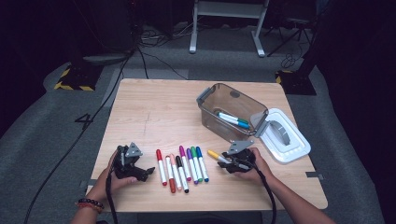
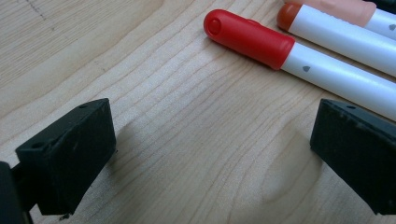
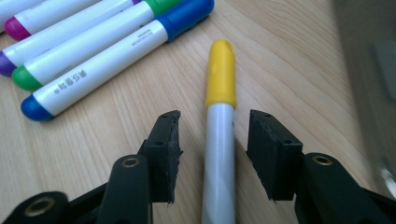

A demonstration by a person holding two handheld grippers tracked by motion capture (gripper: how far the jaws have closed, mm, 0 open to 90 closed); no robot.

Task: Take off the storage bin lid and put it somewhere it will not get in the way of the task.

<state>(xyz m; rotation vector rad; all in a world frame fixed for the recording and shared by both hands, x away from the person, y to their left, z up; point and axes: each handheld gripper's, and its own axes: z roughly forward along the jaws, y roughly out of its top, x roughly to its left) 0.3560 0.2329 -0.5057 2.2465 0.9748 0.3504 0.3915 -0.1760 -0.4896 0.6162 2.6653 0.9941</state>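
Observation:
A yellow-capped marker (image 3: 220, 79) with a grey barrel lies on the wooden table (image 1: 154, 112), its cap pointing away from my right gripper (image 3: 215, 128). The barrel runs between the jaws with a gap on each side, so the gripper is open. From above, that marker (image 1: 214, 154) sticks out left of the right gripper (image 1: 227, 161). My left gripper (image 2: 210, 144) rests open on bare wood, with the red-capped marker (image 2: 261, 42) just beyond its jaws. The high view puts the left gripper (image 1: 148, 171) left of a row of several markers (image 1: 182, 165).
A clear plastic bin (image 1: 210, 100) stands at the back right with two markers (image 1: 233, 119) inside. Its white lid (image 1: 285, 137) lies open beside it. Blue (image 3: 116, 51) and green (image 3: 93, 39) markers lie left of the yellow one.

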